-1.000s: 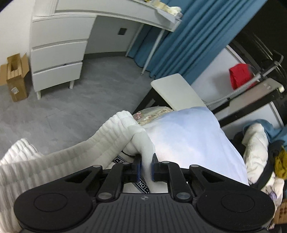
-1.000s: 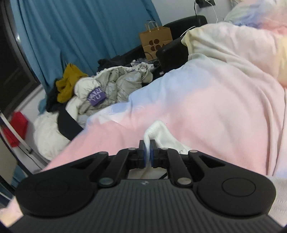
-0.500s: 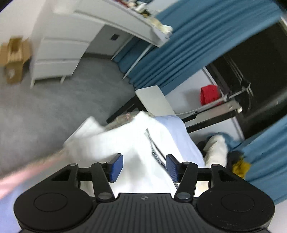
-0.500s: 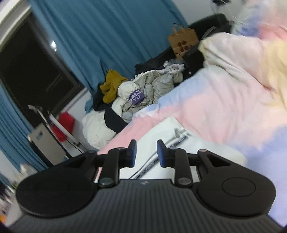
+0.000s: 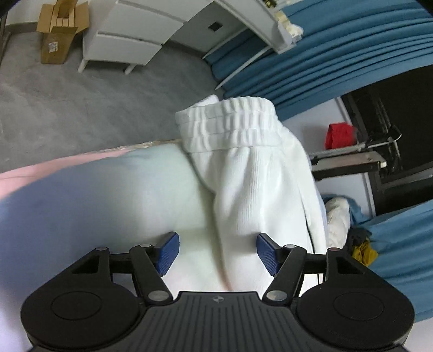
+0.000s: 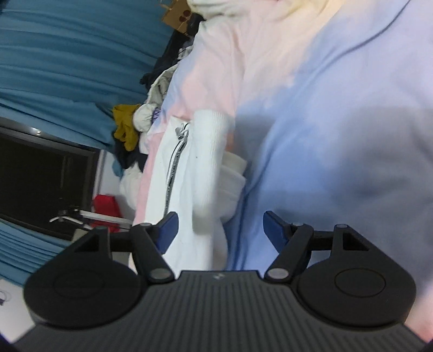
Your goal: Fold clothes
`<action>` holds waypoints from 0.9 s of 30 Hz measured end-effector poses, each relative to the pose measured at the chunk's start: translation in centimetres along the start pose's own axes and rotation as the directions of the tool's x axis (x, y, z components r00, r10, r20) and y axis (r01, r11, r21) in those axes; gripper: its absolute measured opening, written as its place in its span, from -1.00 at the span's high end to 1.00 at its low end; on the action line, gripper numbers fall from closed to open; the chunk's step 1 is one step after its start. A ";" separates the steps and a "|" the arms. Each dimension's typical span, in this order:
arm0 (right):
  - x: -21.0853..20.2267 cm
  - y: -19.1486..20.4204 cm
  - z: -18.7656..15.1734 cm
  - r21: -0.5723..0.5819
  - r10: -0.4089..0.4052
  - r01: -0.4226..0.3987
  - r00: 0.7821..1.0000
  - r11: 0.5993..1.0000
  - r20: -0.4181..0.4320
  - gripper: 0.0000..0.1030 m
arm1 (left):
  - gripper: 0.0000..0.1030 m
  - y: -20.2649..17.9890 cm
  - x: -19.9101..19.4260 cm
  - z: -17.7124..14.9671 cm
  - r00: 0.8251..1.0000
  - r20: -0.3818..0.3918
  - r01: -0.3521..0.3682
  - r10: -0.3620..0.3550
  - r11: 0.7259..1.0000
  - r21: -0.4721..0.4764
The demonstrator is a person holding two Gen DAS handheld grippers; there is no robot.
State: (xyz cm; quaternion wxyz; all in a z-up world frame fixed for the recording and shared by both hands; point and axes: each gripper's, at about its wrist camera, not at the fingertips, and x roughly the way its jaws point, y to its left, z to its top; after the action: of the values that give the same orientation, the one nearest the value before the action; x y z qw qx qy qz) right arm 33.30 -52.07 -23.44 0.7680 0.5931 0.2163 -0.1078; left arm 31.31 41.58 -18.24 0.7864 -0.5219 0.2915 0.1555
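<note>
Bedroom in a home. Bed (image 6: 338, 121) with pastel pink-and-blue bedding fills the near ground. Blue curtains (image 5: 338, 46) hang floor-length beside a dark window (image 6: 40, 173). White drawer unit (image 5: 130, 35) stands on grey floor (image 5: 81, 100), an open cardboard box (image 5: 59, 35) beside it. Loose heap of clothes (image 6: 140, 119) lies past the bed edge. Brown paper bag (image 6: 178, 16) beyond.
</note>
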 end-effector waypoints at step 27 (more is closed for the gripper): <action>-8.8 1.4 0.5 -0.083 0.111 -0.095 0.971 0.992 0.214 0.77 | 0.91 -5.9 -13.7 1.0 0.993 0.103 0.045 -0.065 0.982 0.182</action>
State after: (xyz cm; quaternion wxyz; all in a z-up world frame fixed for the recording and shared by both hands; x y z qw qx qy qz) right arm 26.22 -53.01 -18.03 0.8124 0.5602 0.1036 -0.1243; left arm 24.14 40.86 -5.12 0.8490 -0.4474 0.2467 0.1350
